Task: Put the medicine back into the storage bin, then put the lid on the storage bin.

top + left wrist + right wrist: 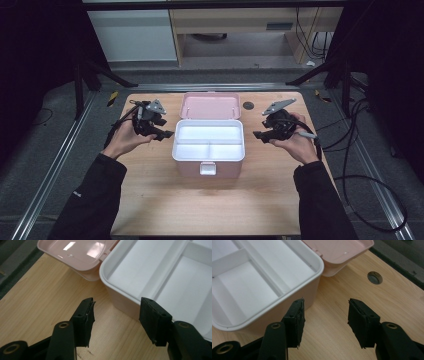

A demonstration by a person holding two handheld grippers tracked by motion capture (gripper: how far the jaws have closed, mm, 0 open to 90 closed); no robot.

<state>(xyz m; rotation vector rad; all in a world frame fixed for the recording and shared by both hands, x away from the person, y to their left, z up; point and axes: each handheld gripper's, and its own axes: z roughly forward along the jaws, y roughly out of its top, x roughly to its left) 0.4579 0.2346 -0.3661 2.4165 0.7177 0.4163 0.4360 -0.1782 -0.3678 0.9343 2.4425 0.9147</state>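
A pink box (190,169) with a white divided tray (176,146) inside stands open at the table's middle. Its compartments hold nothing. The pink lid (210,106) lies folded back behind it. My left gripper (167,134) is held just left of the box, jaws apart and empty. In the left gripper view the box's wall (122,302) and lid (75,252) lie just beyond the left gripper (117,307). My right gripper (257,135) hovers just right of the box, also open and empty. Ahead of the right gripper (325,306) are the box's corner (287,305) and lid (337,250).
The wooden table (210,205) has a round grommet hole (248,105) behind the box at right, seen again as the hole (374,277) in the right gripper view. Cables (350,150) trail off the right edge. Dark floor and metal rails surround the table.
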